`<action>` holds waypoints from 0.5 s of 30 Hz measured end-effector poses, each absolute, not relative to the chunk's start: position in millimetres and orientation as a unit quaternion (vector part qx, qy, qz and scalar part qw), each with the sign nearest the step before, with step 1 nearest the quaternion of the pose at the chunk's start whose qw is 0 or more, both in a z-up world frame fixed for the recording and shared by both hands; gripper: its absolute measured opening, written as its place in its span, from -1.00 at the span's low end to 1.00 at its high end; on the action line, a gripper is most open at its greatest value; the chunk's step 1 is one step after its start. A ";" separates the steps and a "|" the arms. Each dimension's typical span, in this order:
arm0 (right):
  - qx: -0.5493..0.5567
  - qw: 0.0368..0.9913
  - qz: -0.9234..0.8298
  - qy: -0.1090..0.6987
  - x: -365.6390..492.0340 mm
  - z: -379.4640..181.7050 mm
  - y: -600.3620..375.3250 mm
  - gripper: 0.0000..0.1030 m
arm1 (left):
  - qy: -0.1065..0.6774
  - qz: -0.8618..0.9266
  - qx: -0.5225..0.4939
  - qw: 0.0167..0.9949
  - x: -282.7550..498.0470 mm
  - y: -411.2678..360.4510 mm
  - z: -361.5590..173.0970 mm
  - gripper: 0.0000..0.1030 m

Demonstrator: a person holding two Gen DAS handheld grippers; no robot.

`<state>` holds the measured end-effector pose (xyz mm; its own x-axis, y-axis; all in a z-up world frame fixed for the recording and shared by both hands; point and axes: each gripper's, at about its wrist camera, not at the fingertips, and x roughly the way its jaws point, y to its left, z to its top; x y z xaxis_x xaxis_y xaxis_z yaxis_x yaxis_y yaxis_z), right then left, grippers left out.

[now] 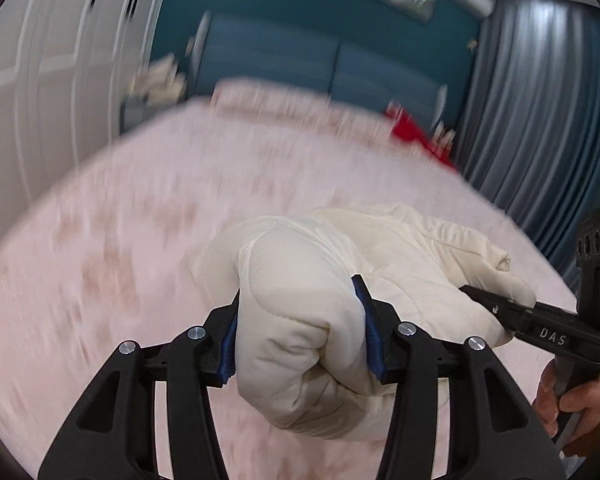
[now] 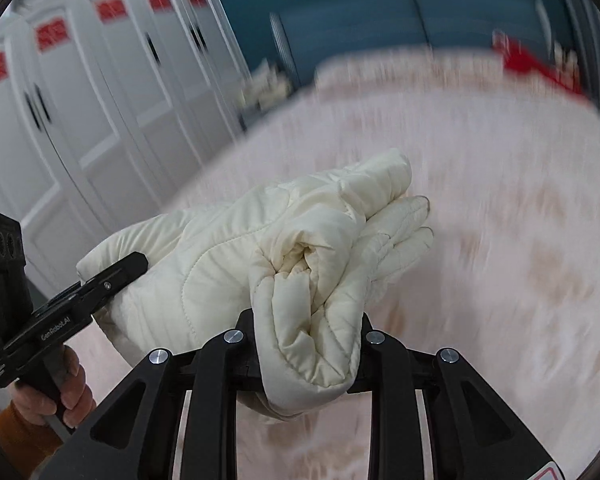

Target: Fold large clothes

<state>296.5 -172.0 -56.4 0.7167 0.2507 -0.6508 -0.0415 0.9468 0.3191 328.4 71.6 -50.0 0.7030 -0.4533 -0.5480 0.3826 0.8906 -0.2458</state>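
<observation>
A cream quilted jacket [image 1: 380,256] is bunched into a thick folded bundle and held above the pink bed [image 1: 140,240]. My left gripper [image 1: 300,332] is shut on one thick folded end of it. My right gripper [image 2: 308,340] is shut on the other end, where the jacket [image 2: 260,240] rolls over the fingers. The right gripper also shows in the left wrist view [image 1: 496,308] at the right edge, and the left gripper shows in the right wrist view [image 2: 112,276] at the left. Both views are motion-blurred.
The pink patterned bedspread [image 2: 500,200] fills the space below. White wardrobe doors [image 2: 80,100] stand to the left. A teal headboard [image 1: 300,56] and grey curtains [image 1: 540,100] lie beyond. A red item [image 1: 416,132] sits at the bed's far right corner.
</observation>
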 end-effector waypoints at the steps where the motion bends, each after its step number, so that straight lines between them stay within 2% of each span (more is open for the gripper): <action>1: 0.146 0.910 0.083 0.378 289.9 -75.9 -170.3 -0.53 | 0.308 -0.226 -0.055 0.923 317.5 75.9 -64.0 0.03; 4: 0.182 0.895 0.094 0.396 272.9 -104.5 -174.3 -0.42 | 0.326 -0.224 -0.058 0.917 296.7 88.8 -86.4 0.25; 6: 0.231 0.877 0.104 0.409 263.1 -116.7 -184.7 -0.16 | 0.353 -0.221 -0.072 0.907 280.6 98.7 -101.4 0.32; 8: 0.261 0.861 0.111 0.422 255.3 -119.4 -189.1 -0.02 | 0.383 -0.218 -0.094 0.893 269.0 110.4 -106.3 0.41; 13: 0.283 0.857 0.102 0.418 229.3 -82.1 -204.2 0.08 | 0.409 -0.212 -0.161 0.873 267.6 148.1 -80.9 0.90; 15: 0.295 0.860 0.084 0.409 231.5 -67.7 -214.7 0.27 | 0.416 -0.217 -0.204 0.859 278.7 157.6 -75.4 0.90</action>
<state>231.5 -214.7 -67.7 0.6522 0.3851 -0.6530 0.0970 0.8119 0.5757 278.7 157.6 -75.4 0.5602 -0.5424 -0.6261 0.2036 0.8228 -0.5306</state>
